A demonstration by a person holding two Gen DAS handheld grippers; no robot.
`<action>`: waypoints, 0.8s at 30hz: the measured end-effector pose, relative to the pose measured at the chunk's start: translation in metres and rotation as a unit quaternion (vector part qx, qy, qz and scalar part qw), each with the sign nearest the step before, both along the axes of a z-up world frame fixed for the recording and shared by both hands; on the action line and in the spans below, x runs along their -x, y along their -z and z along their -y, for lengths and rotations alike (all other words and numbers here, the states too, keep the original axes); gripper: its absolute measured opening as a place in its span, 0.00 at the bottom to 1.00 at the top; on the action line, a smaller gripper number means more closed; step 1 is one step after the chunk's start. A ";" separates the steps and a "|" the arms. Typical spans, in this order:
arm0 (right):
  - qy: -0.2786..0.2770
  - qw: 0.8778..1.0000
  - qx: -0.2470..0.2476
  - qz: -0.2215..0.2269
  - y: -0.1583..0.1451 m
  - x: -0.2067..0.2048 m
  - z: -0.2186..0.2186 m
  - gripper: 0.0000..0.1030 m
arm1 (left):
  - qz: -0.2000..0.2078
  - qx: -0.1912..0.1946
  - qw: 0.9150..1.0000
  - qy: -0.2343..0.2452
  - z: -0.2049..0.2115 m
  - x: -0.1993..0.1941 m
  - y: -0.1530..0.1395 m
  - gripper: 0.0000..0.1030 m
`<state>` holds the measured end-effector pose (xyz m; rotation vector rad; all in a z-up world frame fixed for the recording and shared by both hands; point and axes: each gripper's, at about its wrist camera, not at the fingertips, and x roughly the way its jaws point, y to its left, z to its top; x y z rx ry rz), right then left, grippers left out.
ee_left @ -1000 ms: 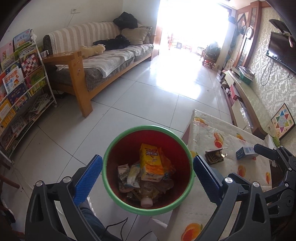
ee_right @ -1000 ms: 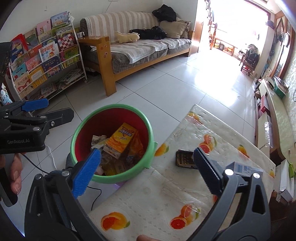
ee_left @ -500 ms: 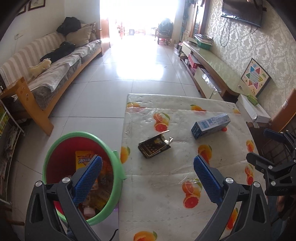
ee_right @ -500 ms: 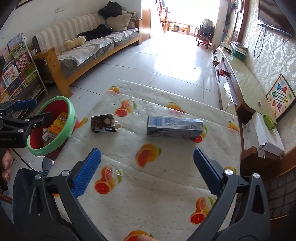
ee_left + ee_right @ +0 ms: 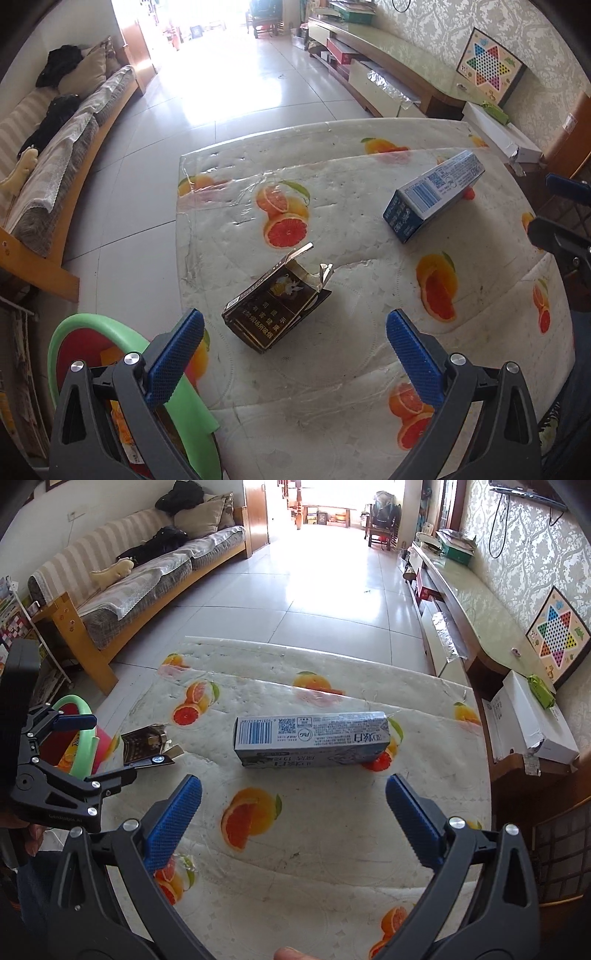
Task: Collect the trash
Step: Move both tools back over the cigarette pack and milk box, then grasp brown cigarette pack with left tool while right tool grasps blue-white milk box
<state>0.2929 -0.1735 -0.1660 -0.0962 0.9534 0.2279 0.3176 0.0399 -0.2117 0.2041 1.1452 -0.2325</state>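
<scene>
A torn dark cigarette pack [image 5: 275, 306] lies on the fruit-print tablecloth [image 5: 351, 184], just ahead of my left gripper [image 5: 293, 334], which is open and empty. The same pack [image 5: 146, 744] shows at the left in the right wrist view. A blue-and-white toothpaste box [image 5: 312, 738] lies on its side a short way ahead of my open, empty right gripper [image 5: 293, 797]; it also shows as the toothpaste box [image 5: 434, 195] at the right in the left wrist view. A red bin with a green rim [image 5: 85, 325] stands off the table's left edge, holding wrappers.
A striped sofa [image 5: 140, 572] on a wooden frame runs along the left wall. A low TV cabinet [image 5: 461, 590] lines the right wall, with a white box [image 5: 528, 716] and a checkers board [image 5: 557, 635] beside it. Tiled floor [image 5: 314, 583] stretches beyond the table.
Both grippers swung right from above the bin and moved closer over the table. The cigarette pack now sits ahead of the left gripper, the toothpaste box ahead of the right.
</scene>
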 end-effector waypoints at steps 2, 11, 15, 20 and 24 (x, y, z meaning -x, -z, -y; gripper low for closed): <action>-0.023 0.999 0.021 0.014 0.004 -0.012 -0.007 0.96 | -0.004 -0.011 1.000 0.010 0.001 -0.008 0.011 0.92; -0.243 0.950 0.184 0.064 0.043 -0.044 -0.041 0.96 | -0.017 -0.023 0.999 0.028 0.002 -0.024 0.041 0.92; -0.318 0.917 0.232 0.065 0.061 -0.052 -0.050 0.96 | -0.024 -0.021 0.999 0.027 0.001 -0.030 0.048 0.92; -0.365 0.903 0.223 0.016 0.078 -0.068 -0.050 0.96 | -0.027 -0.008 0.999 0.028 0.001 -0.036 0.051 0.92; -0.374 0.905 0.201 -0.020 0.085 -0.081 -0.047 0.95 | -0.030 -0.005 0.999 0.031 0.002 -0.037 0.054 0.91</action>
